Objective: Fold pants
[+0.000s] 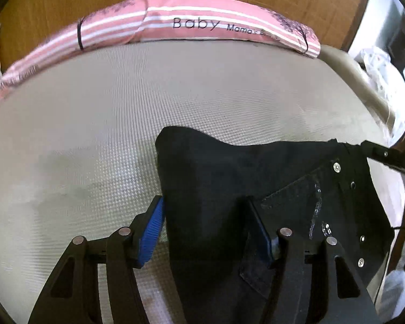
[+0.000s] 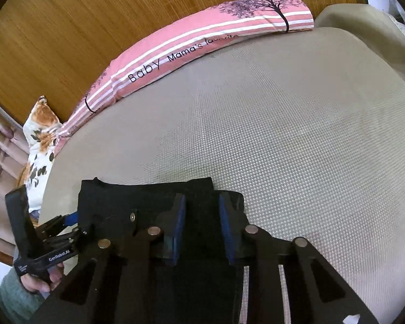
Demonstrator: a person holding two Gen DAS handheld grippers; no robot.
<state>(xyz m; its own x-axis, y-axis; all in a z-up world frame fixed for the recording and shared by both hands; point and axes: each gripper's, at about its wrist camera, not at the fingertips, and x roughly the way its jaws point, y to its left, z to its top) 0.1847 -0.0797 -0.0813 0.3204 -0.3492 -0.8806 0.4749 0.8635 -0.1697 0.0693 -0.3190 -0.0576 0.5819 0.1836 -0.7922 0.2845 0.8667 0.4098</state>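
Observation:
Black pants (image 1: 216, 167) lie on a beige textured mattress (image 1: 94, 135), their riveted waistband running down the right side. My left gripper (image 1: 205, 205) is open and straddles the pants' left edge. Its left blue pad (image 1: 151, 232) touches that edge and smooth cloth lies between the jaws. My right gripper (image 1: 386, 156) reaches the waistband's far corner. In the right wrist view the pants (image 2: 148, 197) fill the foreground, and the right gripper (image 2: 202, 198) stands narrow, with black cloth filling the gap between its pads. The left gripper (image 2: 73, 224) is at the pants' left edge, held by a hand (image 2: 37, 280).
A pink striped pillow (image 1: 202, 24) (image 2: 202, 43) printed "Baby" lies along the wooden headboard (image 2: 94, 27) at the back. A floral cloth (image 2: 40, 140) sits at the mattress's far left corner. White lacy fabric (image 1: 378, 64) lies off the right side. The mattress (image 2: 310, 135) stretches bare beyond the pants.

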